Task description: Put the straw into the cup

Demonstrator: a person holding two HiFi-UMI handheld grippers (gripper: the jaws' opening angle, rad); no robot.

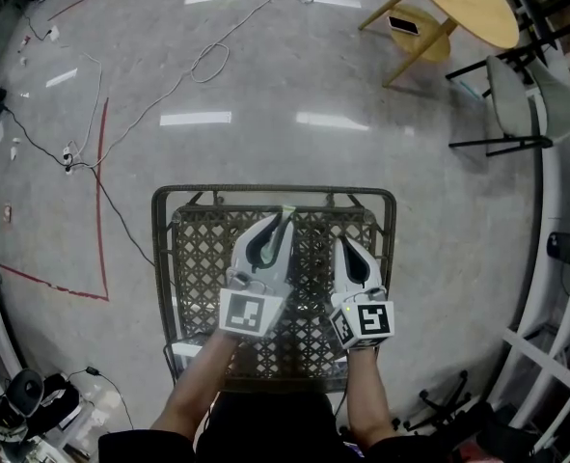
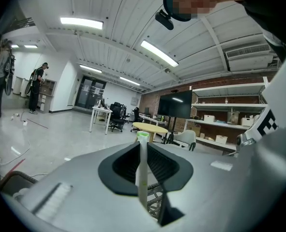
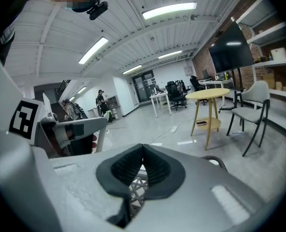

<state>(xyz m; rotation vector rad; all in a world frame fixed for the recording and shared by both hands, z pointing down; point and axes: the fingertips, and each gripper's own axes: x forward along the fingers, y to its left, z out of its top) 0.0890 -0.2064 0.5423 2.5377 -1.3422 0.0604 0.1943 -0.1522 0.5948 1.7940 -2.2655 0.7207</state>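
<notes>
Holding straw point(image 2: 142, 170) pinched in my left claw point(image 1: 283, 218), right claw point(image 1: 343, 246) shut empty; risk: thin grip slips, straw drops thru mesh table point(image 1: 155, 230), no cup in view.

Dark lattice table point(image 1: 200, 258) on grey floor point(image 1: 294, 152); cables point(image 1: 211, 62), red tape lines point(image 1: 99, 210)

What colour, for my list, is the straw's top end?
Light green, on a whitish straw; left gripper view best.
</notes>
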